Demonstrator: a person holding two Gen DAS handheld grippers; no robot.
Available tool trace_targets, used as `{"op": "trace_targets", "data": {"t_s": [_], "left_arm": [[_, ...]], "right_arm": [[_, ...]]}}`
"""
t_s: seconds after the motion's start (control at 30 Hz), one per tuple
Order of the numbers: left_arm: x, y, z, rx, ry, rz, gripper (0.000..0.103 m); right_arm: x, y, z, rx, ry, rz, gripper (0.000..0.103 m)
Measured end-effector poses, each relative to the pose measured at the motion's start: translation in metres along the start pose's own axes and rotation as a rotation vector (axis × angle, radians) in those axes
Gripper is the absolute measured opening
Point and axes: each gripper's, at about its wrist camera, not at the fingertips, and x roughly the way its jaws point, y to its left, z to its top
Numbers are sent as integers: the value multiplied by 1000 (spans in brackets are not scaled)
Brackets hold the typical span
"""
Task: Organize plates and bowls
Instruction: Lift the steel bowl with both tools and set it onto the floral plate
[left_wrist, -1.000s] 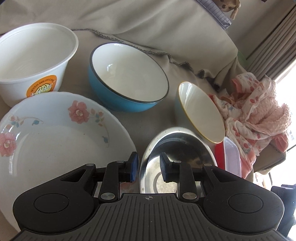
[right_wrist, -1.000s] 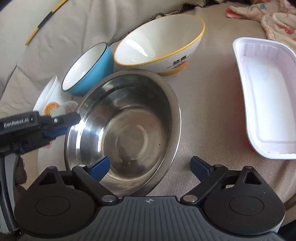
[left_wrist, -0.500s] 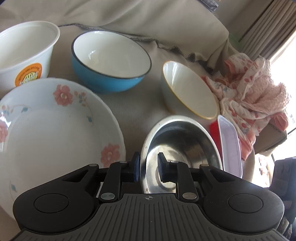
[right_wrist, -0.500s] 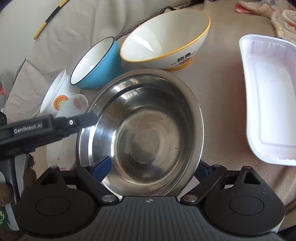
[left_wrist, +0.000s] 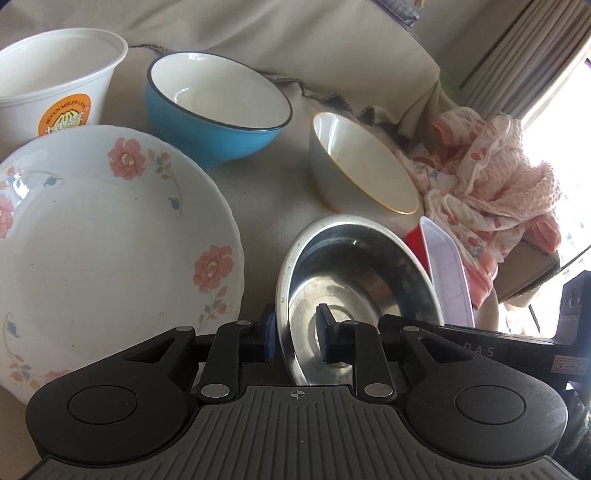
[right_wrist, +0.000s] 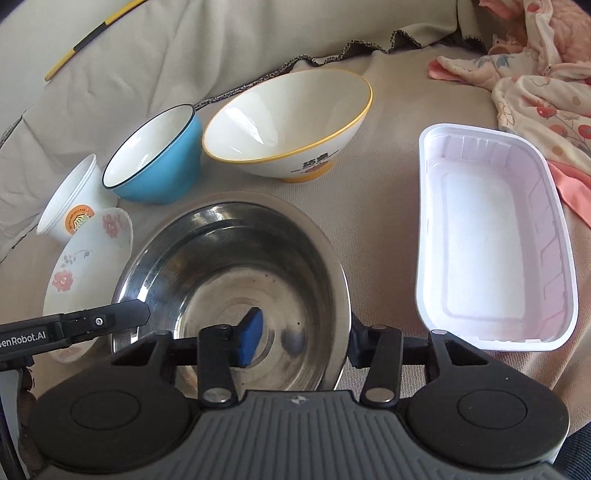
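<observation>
In the left wrist view, the left gripper (left_wrist: 296, 334) straddles the near left rim of the steel bowl (left_wrist: 360, 273), one blue pad outside the wall and the other inside; a gap shows between the inner pad and the metal, so whether the pads truly pinch the rim cannot be told. The steel bowl sits tilted on the beige cloth (left_wrist: 266, 192), with the flowered plate (left_wrist: 110, 251) just beside it on the left. Behind the plate stand a white plastic tub (left_wrist: 55, 85) with an orange sticker and a blue bowl (left_wrist: 218, 110). A yellow-rimmed bowl (left_wrist: 364, 166) leans behind the steel bowl, and a white tray (left_wrist: 447, 273) lies on the right, next to a crumpled pink cloth (left_wrist: 498, 184). In the right wrist view, the right gripper (right_wrist: 301, 334) has its fingers set across the near right rim of the steel bowl (right_wrist: 236, 266), one pad inside the bowl and the other outside; its jaws have just been closing with the rim between them, and a gap remains at the inner pad, so a firm pinch cannot be confirmed. The tip of the left gripper (right_wrist: 122, 317) reaches the bowl's left rim. The flowered plate (right_wrist: 85, 266) lies beside and partly under that edge, the tub (right_wrist: 70, 206) and blue bowl (right_wrist: 155, 158) behind it, the yellow-rimmed bowl (right_wrist: 288, 122) beyond the steel bowl, and the white tray (right_wrist: 495, 240) well apart on the right.
</observation>
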Motion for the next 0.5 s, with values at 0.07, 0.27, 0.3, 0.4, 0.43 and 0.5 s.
{"op": "trace_targets", "data": {"t_s": [0.07,0.27,0.3,0.4,0.43,0.5], "left_arm": [[-11,-4,2,10,-11,40,24],[-76,20,16,-26,-200,52,24],[-84,30,18,-51,-214,49,24],[-99,63,20,-132,-235,96,24],[-100,73,19,-159,-236,128,24],[-98,90,16,-198,-229,186,24]], "right_arm": [[-10,9,1,-28,-25,20,44],[-38,62,17,-179,-126,115,44],[-34,74,21,-204,-126,125,44],[-14,110,28,-277,-111,150,42],[-3,124,29,-303,-95,161,42],[15,144,28,-332,-64,172,41]]}}
